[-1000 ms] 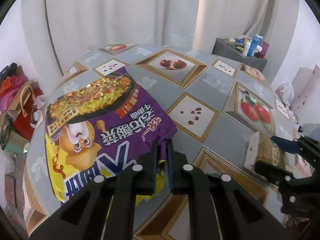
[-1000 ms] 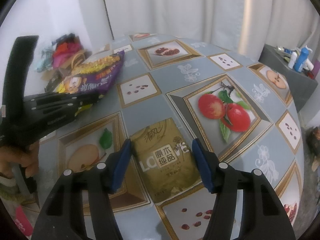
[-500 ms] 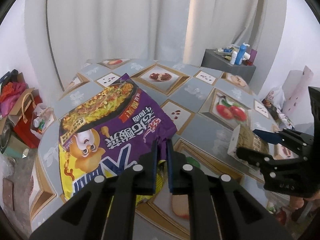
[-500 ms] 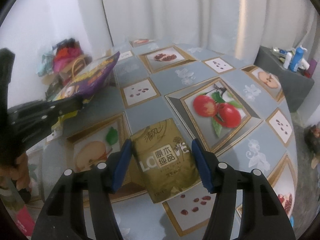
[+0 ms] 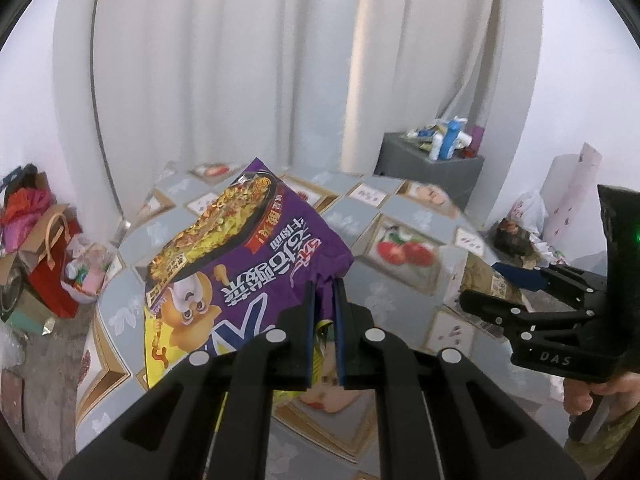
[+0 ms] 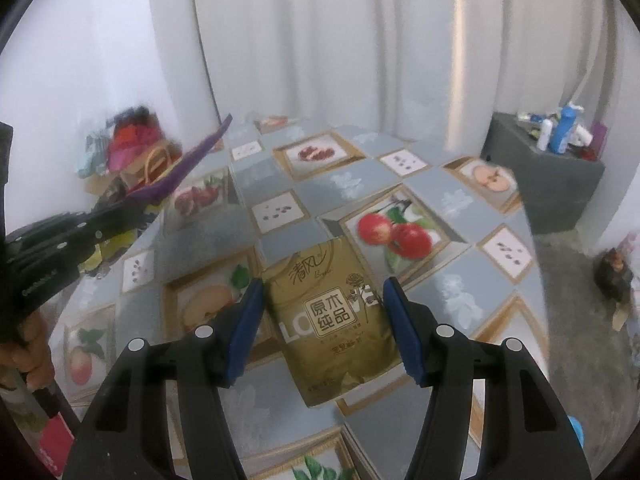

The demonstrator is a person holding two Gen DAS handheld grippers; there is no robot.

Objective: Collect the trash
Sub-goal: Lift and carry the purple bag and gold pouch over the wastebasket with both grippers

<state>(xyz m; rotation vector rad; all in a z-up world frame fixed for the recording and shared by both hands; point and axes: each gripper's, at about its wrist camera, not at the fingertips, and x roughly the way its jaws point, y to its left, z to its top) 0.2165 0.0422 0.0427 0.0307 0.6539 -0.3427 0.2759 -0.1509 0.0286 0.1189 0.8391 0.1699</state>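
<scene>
Two wrappers lifted off the fruit-print table (image 6: 460, 196) since a second ago: left gripper (image 5: 323, 312) pinched on purple noodle bag (image 5: 240, 264); right gripper (image 6: 324, 326) clamping gold tissue pack (image 6: 336, 320); disposal next.

Soft, even daylight through white curtains (image 5: 248, 80); no hard shadows. Strong fisheye bending, dark vignette at corners. Motion blur smears the tablecloth (image 6: 452, 200); both views slightly washed out.
</scene>
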